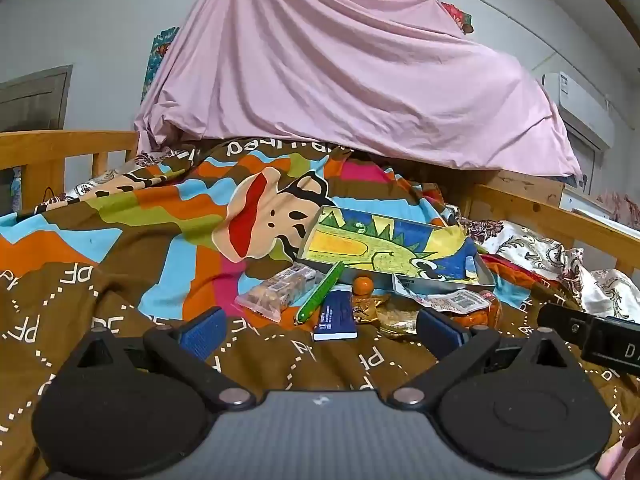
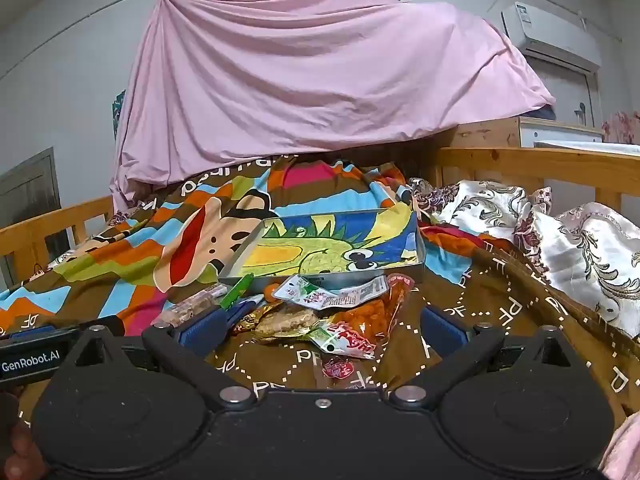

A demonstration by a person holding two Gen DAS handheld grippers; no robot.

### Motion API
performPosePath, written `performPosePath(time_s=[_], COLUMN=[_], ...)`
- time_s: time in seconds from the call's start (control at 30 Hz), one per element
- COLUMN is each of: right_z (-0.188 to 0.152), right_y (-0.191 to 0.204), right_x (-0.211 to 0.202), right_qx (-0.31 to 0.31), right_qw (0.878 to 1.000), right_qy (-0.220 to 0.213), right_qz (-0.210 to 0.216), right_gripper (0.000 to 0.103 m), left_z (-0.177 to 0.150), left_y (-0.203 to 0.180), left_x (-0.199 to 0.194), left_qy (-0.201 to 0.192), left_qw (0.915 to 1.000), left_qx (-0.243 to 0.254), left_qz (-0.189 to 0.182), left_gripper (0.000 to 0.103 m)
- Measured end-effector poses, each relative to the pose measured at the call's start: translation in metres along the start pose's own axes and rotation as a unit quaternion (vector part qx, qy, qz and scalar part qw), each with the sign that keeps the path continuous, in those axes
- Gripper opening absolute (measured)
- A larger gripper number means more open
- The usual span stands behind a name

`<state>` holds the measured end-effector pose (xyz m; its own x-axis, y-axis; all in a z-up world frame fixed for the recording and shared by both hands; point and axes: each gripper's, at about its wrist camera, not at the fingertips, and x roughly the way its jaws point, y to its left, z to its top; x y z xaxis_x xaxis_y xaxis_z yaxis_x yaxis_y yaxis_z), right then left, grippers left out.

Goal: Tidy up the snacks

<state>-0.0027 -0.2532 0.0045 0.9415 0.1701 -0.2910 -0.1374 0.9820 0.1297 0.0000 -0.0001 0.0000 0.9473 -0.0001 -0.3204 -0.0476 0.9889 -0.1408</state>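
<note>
I count one painted box (image 1: 394, 248), one green stick (image 1: 320, 298), one blue packet (image 1: 335, 318). Wrapped snack bags (image 2: 320, 320) overlap; I can't number them.

The pink sheet (image 1: 340, 80) hides whatever stands behind it. The green stick (image 2: 237, 290) and blue packet (image 1: 334, 316) lie partly behind the tray (image 2: 320, 278) and other wrappers; print on the white wrapper (image 2: 340, 294) is too small to read. The other tongs (image 1: 592, 336) are cut off by the right edge

Left tool (image 1: 322, 330), right tool (image 2: 323, 328) — wide open
</note>
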Motion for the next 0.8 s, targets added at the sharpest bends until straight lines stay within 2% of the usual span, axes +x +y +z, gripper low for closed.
performPosePath(time_s=[0.8], right_z=[0.0003], right_y=[-0.0003], right_x=[0.0003], right_qx=[0.001], right_qw=[1.000], right_qy=[0.001], right_qz=[0.001], right_gripper=[0.103], left_z=[0.0003], left_y=[0.0001], left_x=[0.0001], left_qy=[0.003], left_qw=[1.0000], left_qx=[-0.001], left_qz=[-0.001], left_gripper=[0.103])
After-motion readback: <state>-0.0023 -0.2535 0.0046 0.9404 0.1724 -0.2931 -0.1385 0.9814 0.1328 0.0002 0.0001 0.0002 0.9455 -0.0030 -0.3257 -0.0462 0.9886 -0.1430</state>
